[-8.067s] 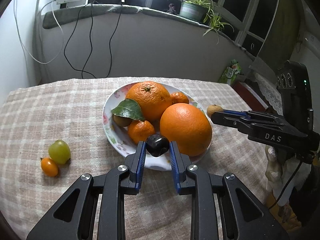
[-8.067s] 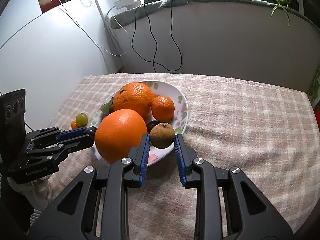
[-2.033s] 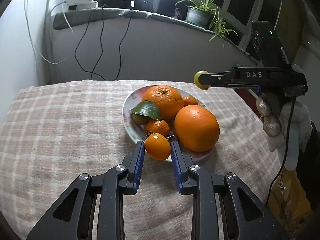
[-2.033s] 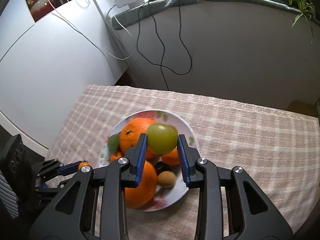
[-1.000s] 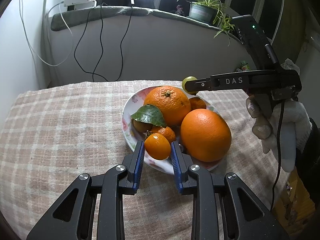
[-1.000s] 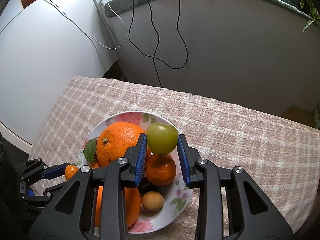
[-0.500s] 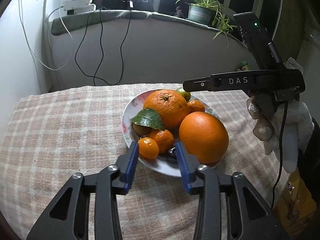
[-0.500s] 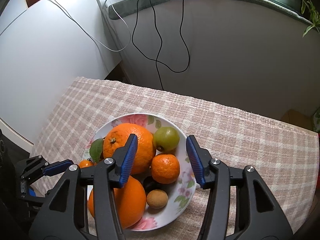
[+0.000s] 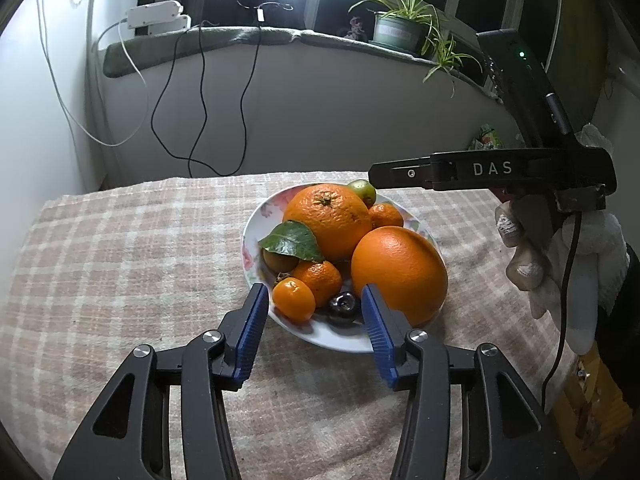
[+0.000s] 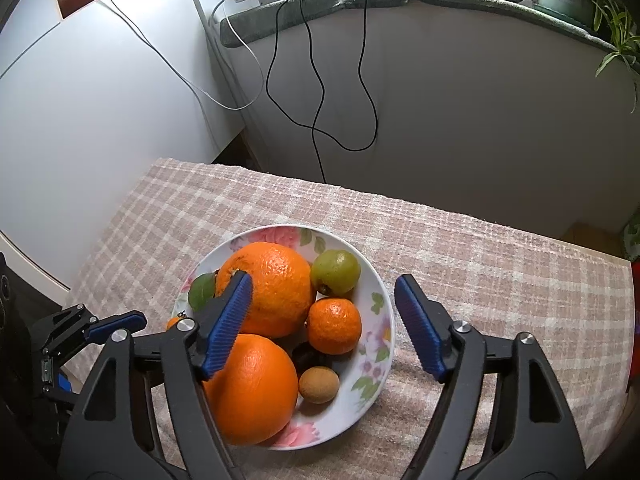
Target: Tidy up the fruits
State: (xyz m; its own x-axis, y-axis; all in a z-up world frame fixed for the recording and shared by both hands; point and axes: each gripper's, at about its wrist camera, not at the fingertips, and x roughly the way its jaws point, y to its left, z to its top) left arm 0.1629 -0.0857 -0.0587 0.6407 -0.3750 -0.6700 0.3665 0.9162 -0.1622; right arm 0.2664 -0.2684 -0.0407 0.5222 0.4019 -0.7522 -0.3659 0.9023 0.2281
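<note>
low in the left wrist view, the left gripper (image 9: 312, 320) has its jaws opening, the blue pads clear on either side of a small orange kumquat (image 9: 293, 299) that lies on the near rim of the floral plate (image 9: 250, 240), a dark cherry (image 9: 343, 303) just beside it. in the right wrist view, the right gripper (image 10: 324, 324) hangs above the plate with jaws opening wide and nothing between the pads; the green fruit (image 10: 335, 266) sits at the plate's far side, against the big orange (image 10: 272, 288). further back, checked cloth covers the tabletop (image 9: 120, 248), with a window ledge and a potted plant (image 9: 400, 28) at the upper right. the risk i judge: the kumquat rests near the plate's edge and could roll onto the cloth if a finger brushes it on withdrawal, and the crowded pile may shift.
</note>
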